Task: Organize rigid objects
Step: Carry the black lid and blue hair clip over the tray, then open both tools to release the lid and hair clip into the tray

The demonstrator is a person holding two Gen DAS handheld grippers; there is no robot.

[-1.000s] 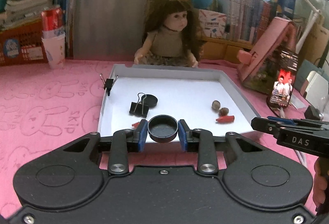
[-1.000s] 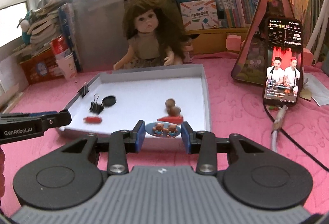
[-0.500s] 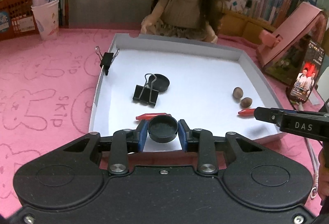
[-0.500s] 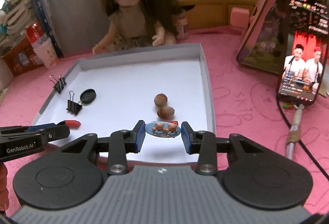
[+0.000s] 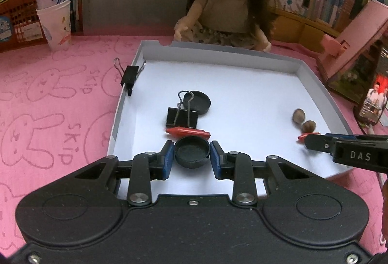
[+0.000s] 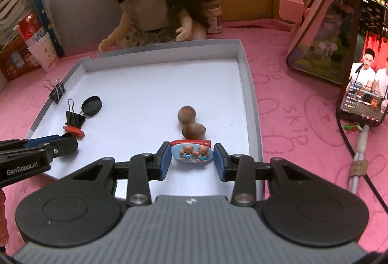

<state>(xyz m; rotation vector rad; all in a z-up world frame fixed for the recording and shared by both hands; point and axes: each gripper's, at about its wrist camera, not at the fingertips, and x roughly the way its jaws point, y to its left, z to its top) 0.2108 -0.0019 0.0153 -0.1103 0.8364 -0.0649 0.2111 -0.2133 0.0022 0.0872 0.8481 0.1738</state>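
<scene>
My left gripper (image 5: pixel 192 156) is shut on a black round cap (image 5: pixel 191 150), hanging low over the near edge of the white tray (image 5: pixel 312 84). Just beyond it lie a red piece (image 5: pixel 188 132), a black binder clip (image 5: pixel 182 116) and a second black cap (image 5: pixel 197 102). My right gripper (image 6: pixel 192 157) is shut on a blue oval clip with two bears (image 6: pixel 192 152). Behind that clip lie another red piece (image 6: pixel 190 142) and two brown nuts (image 6: pixel 186 114). Another binder clip (image 6: pixel 57 91) is clamped on the tray's left rim.
A doll (image 5: pixel 230 9) sits behind the tray. A red can in paper cups (image 5: pixel 52 4) stands at the back left. A lit phone (image 6: pixel 363 65) leans on a pink stand (image 6: pixel 322 21) at the right, its cable (image 6: pixel 359 154) trailing over the pink tablecloth. Books line the back.
Both grippers have moved forward and down over the tray's near edge, each tilting further down. The black cap and the bear clip have stayed in their jaws.
</scene>
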